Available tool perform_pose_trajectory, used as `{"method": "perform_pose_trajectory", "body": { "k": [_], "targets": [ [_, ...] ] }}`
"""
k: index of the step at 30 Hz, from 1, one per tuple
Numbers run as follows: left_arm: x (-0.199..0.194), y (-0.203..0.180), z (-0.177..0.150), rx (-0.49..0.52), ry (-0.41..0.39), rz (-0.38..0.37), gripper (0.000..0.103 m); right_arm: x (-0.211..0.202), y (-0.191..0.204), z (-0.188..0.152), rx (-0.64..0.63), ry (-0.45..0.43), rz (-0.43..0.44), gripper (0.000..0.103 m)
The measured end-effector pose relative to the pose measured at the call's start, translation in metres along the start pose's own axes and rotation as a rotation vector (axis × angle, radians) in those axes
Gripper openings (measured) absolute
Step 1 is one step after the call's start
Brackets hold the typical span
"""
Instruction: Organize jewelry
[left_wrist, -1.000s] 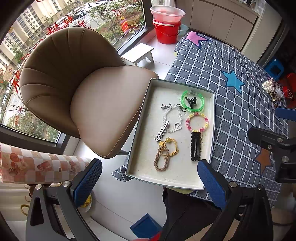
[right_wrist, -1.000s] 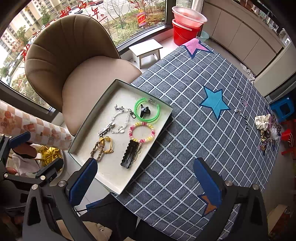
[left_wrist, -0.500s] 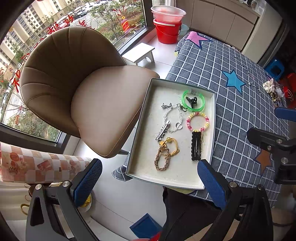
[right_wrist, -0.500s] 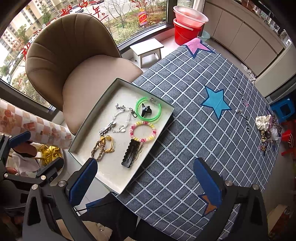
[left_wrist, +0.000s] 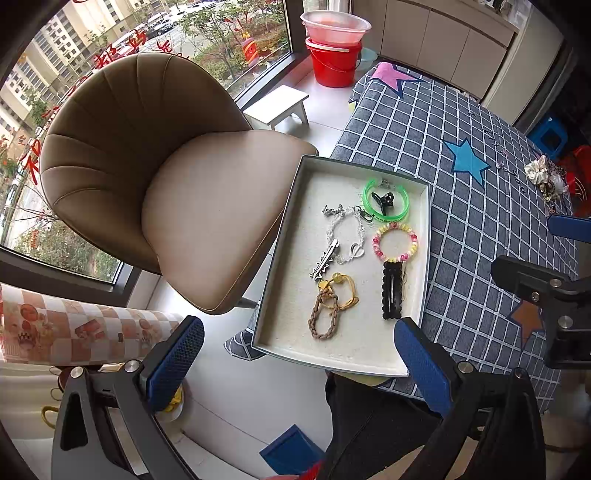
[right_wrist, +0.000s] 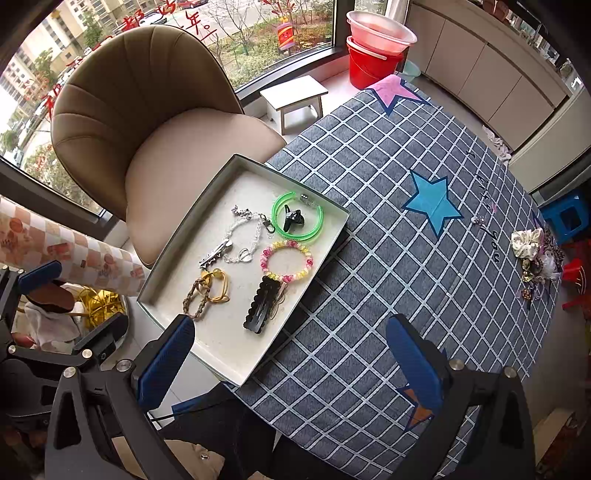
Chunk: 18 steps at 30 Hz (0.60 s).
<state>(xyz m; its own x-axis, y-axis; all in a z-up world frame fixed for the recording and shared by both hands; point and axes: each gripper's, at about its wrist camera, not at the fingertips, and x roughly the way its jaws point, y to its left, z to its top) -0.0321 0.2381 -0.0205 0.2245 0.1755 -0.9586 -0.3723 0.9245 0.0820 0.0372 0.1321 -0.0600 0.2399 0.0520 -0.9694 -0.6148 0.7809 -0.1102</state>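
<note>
The tray (left_wrist: 271, 258) sits at the near-left edge of the counter (right_wrist: 388, 258), one corner hanging out past the checked cloth (right_wrist: 369, 177) toward the chair (left_wrist: 147, 177). In it lie a green bangle (right_wrist: 297, 220) with a small black claw clip (right_wrist: 293, 218) inside its ring, a silver chain (right_wrist: 242, 236), a silver hair clip (right_wrist: 215, 254), a bead bracelet (right_wrist: 287, 260), a long black hair clip (right_wrist: 262, 305) touching the beads, and a braided cord bracelet (right_wrist: 197, 297) tangled with a yellow band (right_wrist: 218, 286). Well apart, at the far right edge of the counter, a heap of scrunchies and trinkets (right_wrist: 535, 258) lies unsorted.

The left tool (left_wrist: 299, 360) hovers above the tray's near end with its jaws spread wide and nothing between them. The right tool (right_wrist: 291, 360) hangs over the tray's near-right corner and the cloth, likewise wide apart and empty.

The risks, as I judge them: the overhanging tray could tip or slide off if a tool presses on its outer corner. The pieces lie close and some overlap, so closing on one may drag a neighbour along, especially the braid and yellow band or the black clip and beads. The thin chain could slip from blunt pads. Reaching to the far heap may sweep trinkets off the counter's edge.
</note>
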Motion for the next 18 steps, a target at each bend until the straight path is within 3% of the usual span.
{"method": "perform_pose_trajectory", "body": {
  "k": [18],
  "targets": [
    [0.0019,0.0021,-0.0014,0.009,-0.004,0.016,0.103,0.0002,-0.0002,0.0001,-0.004,0.000,0.001,0.103]
  ]
}}
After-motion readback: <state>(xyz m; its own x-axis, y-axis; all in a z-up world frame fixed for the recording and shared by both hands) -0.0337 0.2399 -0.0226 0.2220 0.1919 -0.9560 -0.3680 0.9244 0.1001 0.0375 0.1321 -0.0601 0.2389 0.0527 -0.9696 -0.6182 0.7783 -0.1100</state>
